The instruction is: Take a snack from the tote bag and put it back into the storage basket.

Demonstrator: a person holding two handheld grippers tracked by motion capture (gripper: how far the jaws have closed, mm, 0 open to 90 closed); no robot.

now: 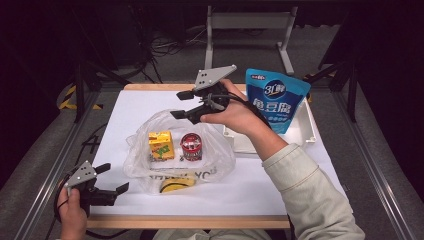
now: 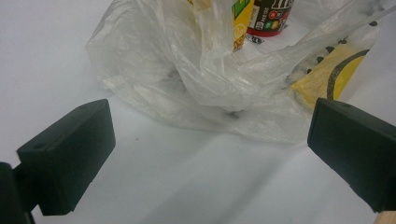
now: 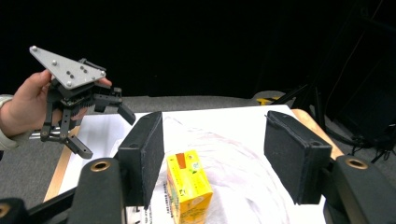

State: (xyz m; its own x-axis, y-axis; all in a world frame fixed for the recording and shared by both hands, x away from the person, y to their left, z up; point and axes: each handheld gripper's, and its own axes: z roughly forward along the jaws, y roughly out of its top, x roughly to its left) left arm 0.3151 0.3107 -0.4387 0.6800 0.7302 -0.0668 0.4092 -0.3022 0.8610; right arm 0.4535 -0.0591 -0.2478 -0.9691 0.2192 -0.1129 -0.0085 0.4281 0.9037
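A crumpled clear plastic bag [image 1: 215,160] lies on the white table. In it stand a yellow drink carton [image 1: 160,145] and a red can [image 1: 191,146], with a flat yellow pack [image 1: 175,186] at its near edge. My right gripper [image 1: 178,104] hovers above the bag's far side, pointing left, open and empty. In the right gripper view its jaws [image 3: 215,149] straddle the air above the carton [image 3: 189,191]. My left gripper [image 1: 116,177] rests at the table's front left corner, open. The left gripper view has its jaws [image 2: 210,144] wide, facing the bag [image 2: 187,70], apart from it.
A blue pouch [image 1: 275,100] stands upright in a white tray [image 1: 310,135] at the back right. A wooden rim [image 1: 190,221] borders the table's front edge. A metal frame and cables sit on the floor beyond the table.
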